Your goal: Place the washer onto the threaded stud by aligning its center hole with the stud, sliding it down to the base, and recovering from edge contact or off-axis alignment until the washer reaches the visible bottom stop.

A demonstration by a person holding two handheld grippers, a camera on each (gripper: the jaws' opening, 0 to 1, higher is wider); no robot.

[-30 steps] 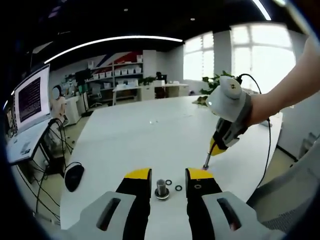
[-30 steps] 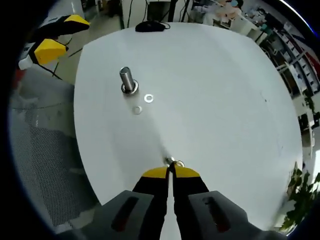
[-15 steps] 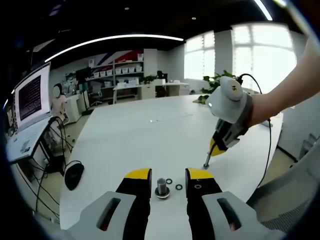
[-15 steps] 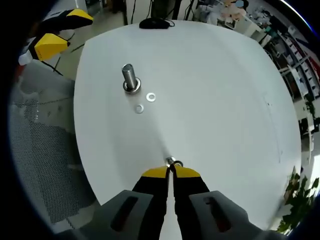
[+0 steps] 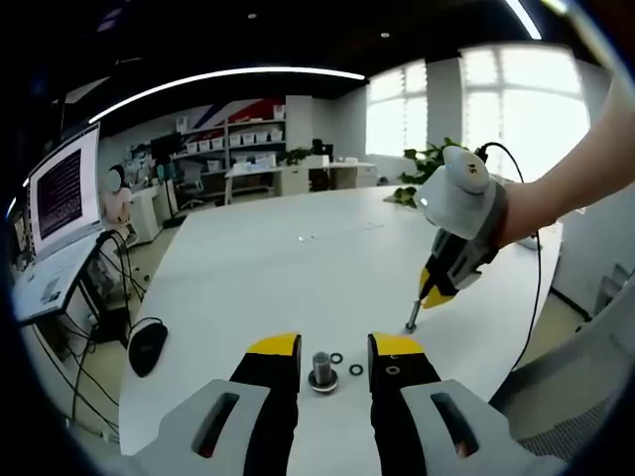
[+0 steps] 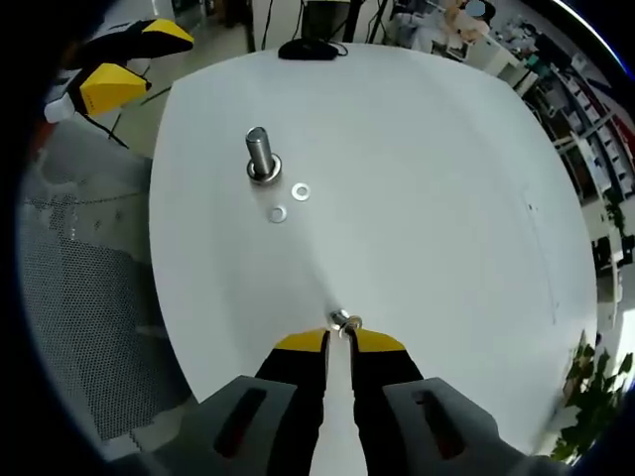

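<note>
A short threaded stud (image 5: 320, 368) stands upright on the white table (image 5: 288, 268) just ahead of my left gripper (image 5: 334, 347), which is open with nothing between its yellow-tipped fingers. Two small washers (image 5: 335, 358) (image 5: 354, 371) lie flat beside the stud's base. In the right gripper view the stud (image 6: 260, 154) is far ahead, with the two loose washers (image 6: 301, 189) (image 6: 278, 212) near it. My right gripper (image 6: 339, 342) stands slightly open, its tips down at the table, and a third washer (image 6: 345, 320) lies right at them. From the left gripper view, the right gripper (image 5: 410, 325) touches the table right of the stud.
A black mouse (image 6: 310, 48) sits at the table's far edge, also seen low at the left (image 5: 146, 349). A laptop (image 5: 60, 198) stands off to the left. A mesh chair (image 6: 89, 297) is beside the table edge. My left gripper (image 6: 109, 74) shows at upper left.
My right gripper's jaws have parted a little; a second ago they were shut at the washer. The right hand has drifted slightly. The left gripper, stud and loose washers have not moved.
</note>
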